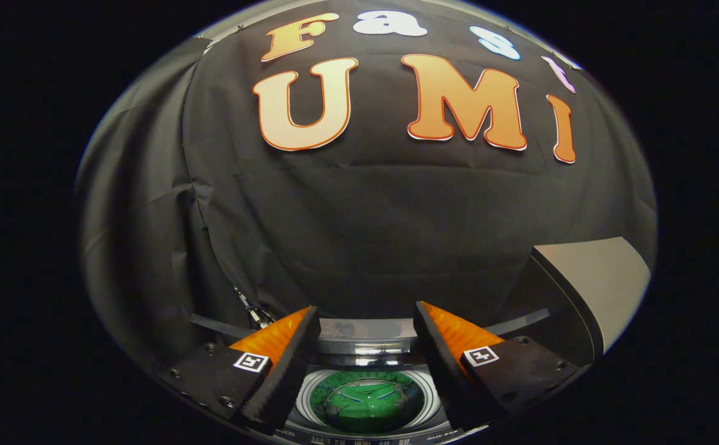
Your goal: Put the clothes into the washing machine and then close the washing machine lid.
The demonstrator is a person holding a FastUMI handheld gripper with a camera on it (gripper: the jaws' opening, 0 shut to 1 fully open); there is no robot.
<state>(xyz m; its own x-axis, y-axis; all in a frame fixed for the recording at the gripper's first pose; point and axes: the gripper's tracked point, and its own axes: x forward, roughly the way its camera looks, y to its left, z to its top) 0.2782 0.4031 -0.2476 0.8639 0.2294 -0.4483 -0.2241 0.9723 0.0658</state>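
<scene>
The tool [365, 337] is held with its two fingers spread wide apart, nothing between them and nothing touching either one. The left finger [288, 364] and the right finger [442, 361] lean away from each other, their tips rising at the near middle of the gripper view and their ridged inner faces turned toward the gap. Each finger sits on a dark mounting block that carries a small square marker.
</scene>
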